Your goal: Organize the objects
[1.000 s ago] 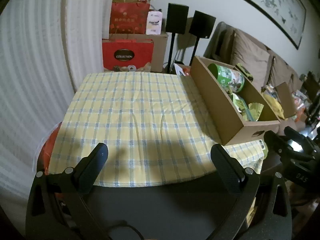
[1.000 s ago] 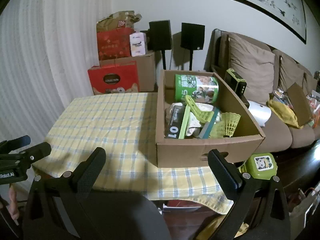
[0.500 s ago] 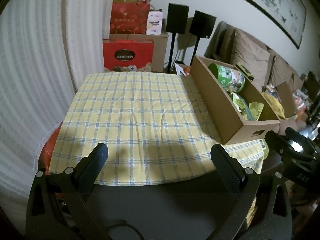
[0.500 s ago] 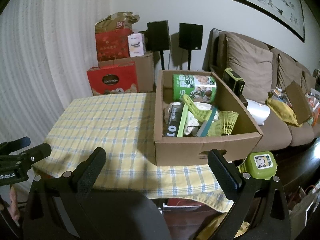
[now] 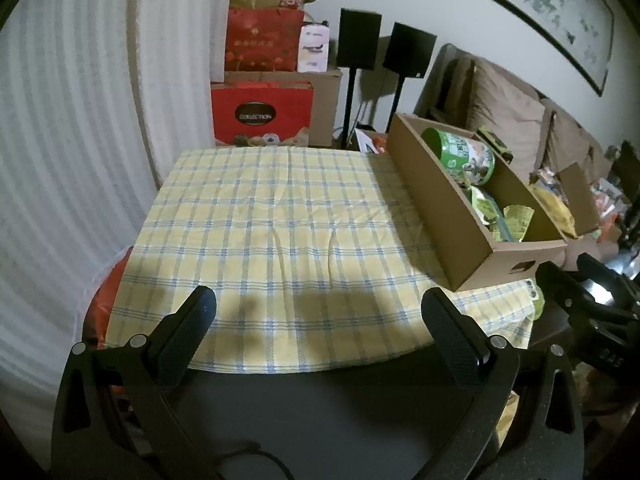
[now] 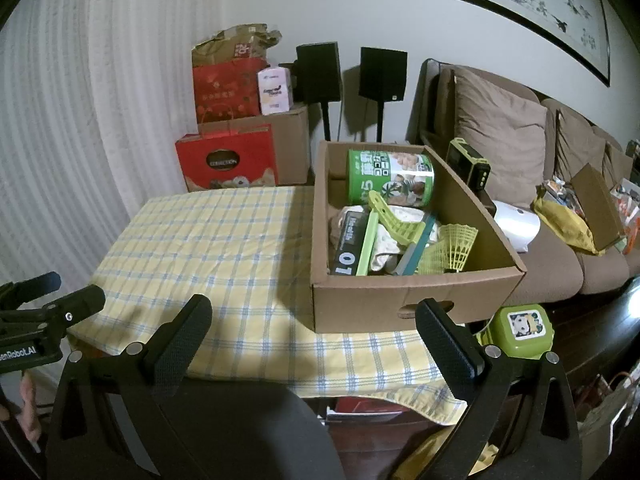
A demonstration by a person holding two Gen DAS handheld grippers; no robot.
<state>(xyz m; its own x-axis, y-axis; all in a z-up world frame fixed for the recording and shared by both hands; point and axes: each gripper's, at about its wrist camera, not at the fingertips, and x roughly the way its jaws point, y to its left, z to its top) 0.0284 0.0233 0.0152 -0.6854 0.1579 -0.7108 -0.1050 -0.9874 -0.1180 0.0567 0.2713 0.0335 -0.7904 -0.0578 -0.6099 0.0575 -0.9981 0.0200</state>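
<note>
Right wrist view barely shifted since a second ago: cardboard box still full on checked tablecloth, both grippers spread wide, empty.

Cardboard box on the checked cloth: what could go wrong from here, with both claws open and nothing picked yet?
The cardboard box sits at the table's right edge; a push from the right claw might slide it off. Inside, the green can lies on its side and could roll once neighbours are lifted. The yellow-green shuttlecock is tangled among other items, so pulling it may drag them out.
</note>
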